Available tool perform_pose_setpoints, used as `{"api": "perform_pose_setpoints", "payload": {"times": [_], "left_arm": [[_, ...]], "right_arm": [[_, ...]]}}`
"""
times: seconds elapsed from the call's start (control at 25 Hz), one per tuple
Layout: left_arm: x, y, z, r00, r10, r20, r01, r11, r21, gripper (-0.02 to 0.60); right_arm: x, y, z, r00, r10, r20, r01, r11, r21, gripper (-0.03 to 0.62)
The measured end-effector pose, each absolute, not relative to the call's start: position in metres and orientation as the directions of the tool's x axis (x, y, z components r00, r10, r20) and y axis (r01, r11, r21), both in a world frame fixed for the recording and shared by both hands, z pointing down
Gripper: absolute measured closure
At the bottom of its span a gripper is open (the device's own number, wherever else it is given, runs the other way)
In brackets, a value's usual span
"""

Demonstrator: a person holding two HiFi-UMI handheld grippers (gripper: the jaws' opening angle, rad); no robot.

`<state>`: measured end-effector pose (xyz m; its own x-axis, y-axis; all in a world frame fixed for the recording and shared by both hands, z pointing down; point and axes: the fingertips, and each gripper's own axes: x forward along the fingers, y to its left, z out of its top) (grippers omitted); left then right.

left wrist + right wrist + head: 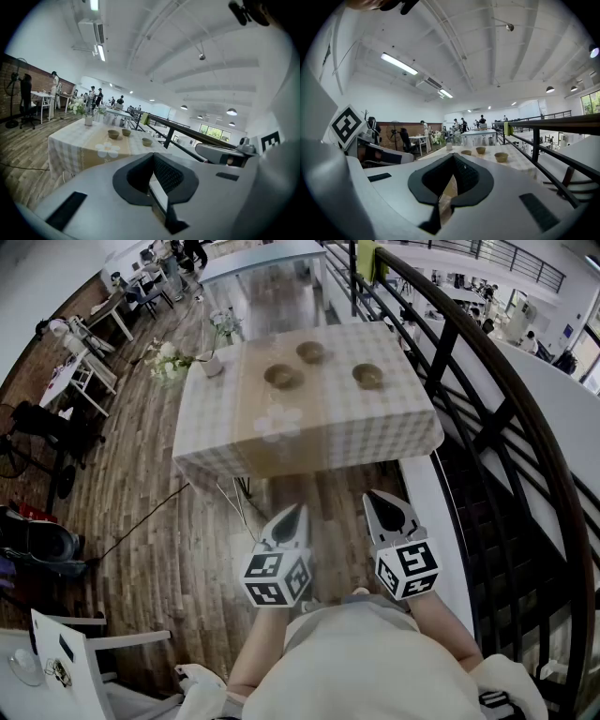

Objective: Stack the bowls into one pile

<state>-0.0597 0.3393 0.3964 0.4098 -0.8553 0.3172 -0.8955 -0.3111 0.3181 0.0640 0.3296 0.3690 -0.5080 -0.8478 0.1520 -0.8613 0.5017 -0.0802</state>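
Left hand-held gripper (298,510): held low and close to the person's body, over the wooden floor (159,493) and well short of the counter; jaws pressed together with nothing between them
Right hand-held gripper (382,504): just beside the left one at about the same height, also well short of the counter; in the right gripper view its jaws meet at the tips and pinch nothing
Marker cubes: one at the rear of each hand-held gripper, nearest the person
Counter (384,432): a table under a pale checked cloth, with a beige runner (253,442) down its middle that carries a white flower print
Left bowl (282,377): a small brown bowl, upright on the runner, standing alone
Far bowl (310,352): the same kind, upright, near the far edge and a little to the right of the left bowl, not touching it
Right bowl (367,376): the same kind, upright on the checked cloth, apart from the other two
Stack: none, since all three bowls stand singly in a loose triangle on the far half of the counter
Vase (212,365): a small white vase at the far left corner of the counter, with pale flowers (169,360) leaning out to the left
Railing (487,427): dark bars and a curved handrail running along the right side of the counter
Cable (141,521): a thin dark line across the floor left of the counter
White chair (66,652): at the lower left, near the person
Background: more tables and several people far behind the counter, too small to tell apart
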Motion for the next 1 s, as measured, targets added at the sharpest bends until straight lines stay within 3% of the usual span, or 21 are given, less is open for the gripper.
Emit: {"api": "perform_pose_setpoints", "payload": {"times": [1.0], "left_arm": [[-0.109, 0.372, 0.398, 0.503, -0.816, 0.286, -0.841, -0.385, 0.38, 0.577]], "right_arm": [[0.009, 0.379, 0.366, -0.468, -0.875, 0.126, -0.883, 0.457, -0.11, 0.594]]}}
